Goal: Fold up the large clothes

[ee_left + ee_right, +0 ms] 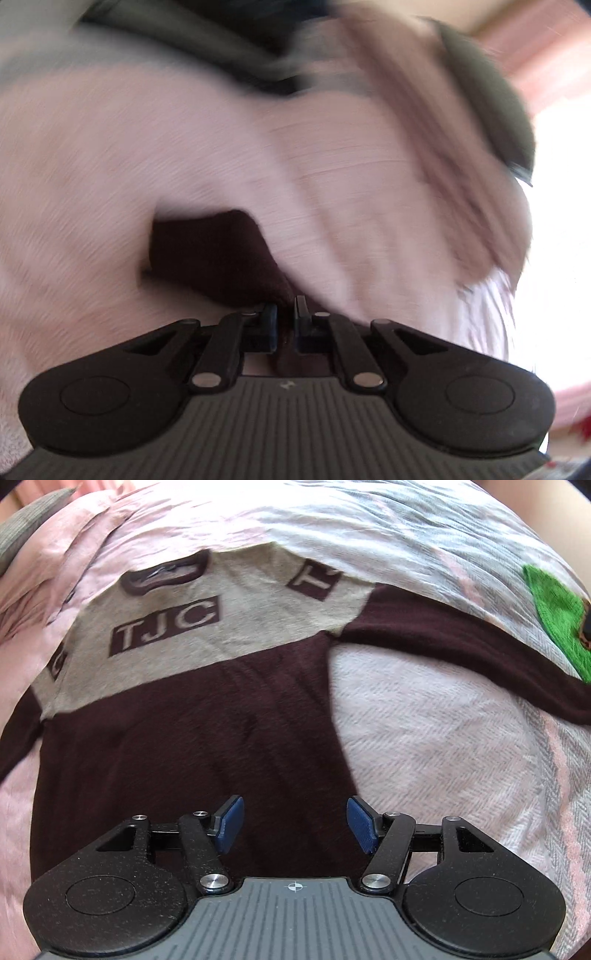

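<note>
A dark maroon sweater (192, 738) with a beige chest panel reading "TJC" lies flat on a pink and grey bedspread (443, 738). One maroon sleeve (461, 642) stretches out to the right. My right gripper (295, 823) hovers open over the sweater's lower hem, its blue pads (231, 823) wide apart with nothing between them. The left wrist view is badly blurred. There my left gripper (285, 321) is shut on a piece of maroon sweater fabric (214, 258) that bunches up just beyond the fingers.
A bright green cloth (557, 616) lies at the right edge of the bed. A grey pillow (29, 520) sits at the far left corner. In the left wrist view a dark olive cushion (487, 96) shows at the upper right, beside a bright window area.
</note>
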The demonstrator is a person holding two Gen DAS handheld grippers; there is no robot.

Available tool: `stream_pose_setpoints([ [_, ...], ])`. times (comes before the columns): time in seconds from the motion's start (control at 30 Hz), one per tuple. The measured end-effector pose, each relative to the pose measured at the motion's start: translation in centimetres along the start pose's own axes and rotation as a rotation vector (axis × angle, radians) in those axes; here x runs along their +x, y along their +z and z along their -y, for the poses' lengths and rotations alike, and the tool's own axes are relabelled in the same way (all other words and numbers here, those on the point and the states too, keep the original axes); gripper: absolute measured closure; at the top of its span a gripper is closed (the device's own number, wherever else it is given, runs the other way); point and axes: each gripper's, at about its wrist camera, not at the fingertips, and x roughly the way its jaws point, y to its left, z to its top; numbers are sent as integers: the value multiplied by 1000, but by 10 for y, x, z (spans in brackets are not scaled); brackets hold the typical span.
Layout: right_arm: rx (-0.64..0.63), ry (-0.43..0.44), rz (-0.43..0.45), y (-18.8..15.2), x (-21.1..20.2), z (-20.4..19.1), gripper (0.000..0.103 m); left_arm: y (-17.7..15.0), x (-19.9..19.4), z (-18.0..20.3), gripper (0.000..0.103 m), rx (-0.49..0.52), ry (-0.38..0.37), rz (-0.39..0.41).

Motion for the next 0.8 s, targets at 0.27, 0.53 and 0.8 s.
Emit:
stream_pose_setpoints([
  [0.27,88,-7,82,28,-18,52,44,-85,-71,208,98,516,-486,56],
  [0.53,146,-8,134,46,-20,102,44,-249,-56,271,76,949,-577,-240],
  [0.8,279,307,191,69,17,104,63,-233,8,186,73,1165,-89,-159],
])
